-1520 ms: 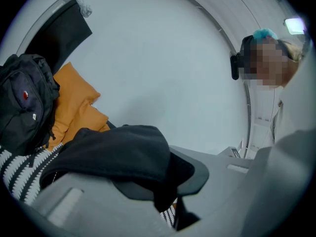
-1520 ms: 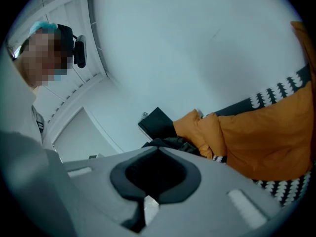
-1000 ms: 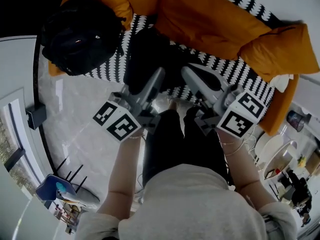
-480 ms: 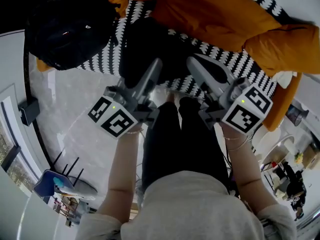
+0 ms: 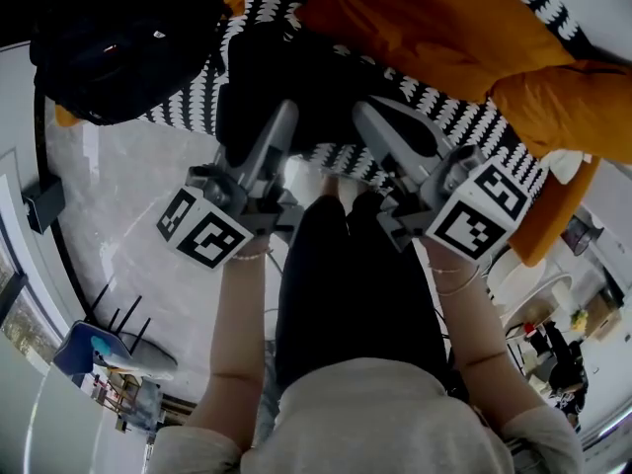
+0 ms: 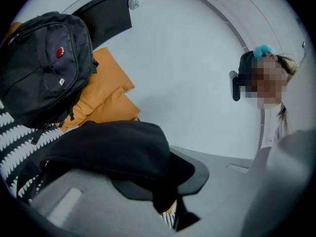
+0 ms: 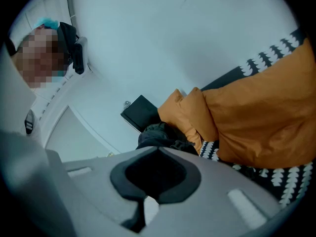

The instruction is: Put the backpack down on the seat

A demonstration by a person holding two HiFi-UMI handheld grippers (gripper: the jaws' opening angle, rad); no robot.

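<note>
A black backpack [image 5: 109, 47] with a small red badge [image 6: 59, 52] leans on an orange cushion [image 6: 106, 90] at the sofa's left end. A second soft black bag [image 5: 286, 77] hangs low over the black-and-white patterned seat [image 5: 474, 131], between both grippers. My left gripper [image 5: 284, 117] is shut on a fold of this black bag [image 6: 113, 147]. My right gripper [image 5: 363, 115] grips its other side. In the right gripper view the dark pads [image 7: 121, 179] stand closed with black material between them.
Big orange back cushions [image 5: 425, 28] line the sofa, with another [image 5: 553, 97] at its right end. The person's black-clad legs [image 5: 346, 284] stand right before the seat on a pale glossy floor [image 5: 138, 186]. A black box [image 5: 44, 205] and a blue chair [image 5: 99, 349] are at the left.
Both grippers have sunk toward the seat with the soft black bag between them. The badge-marked backpack has slid up and left in the head view as the view shifted.
</note>
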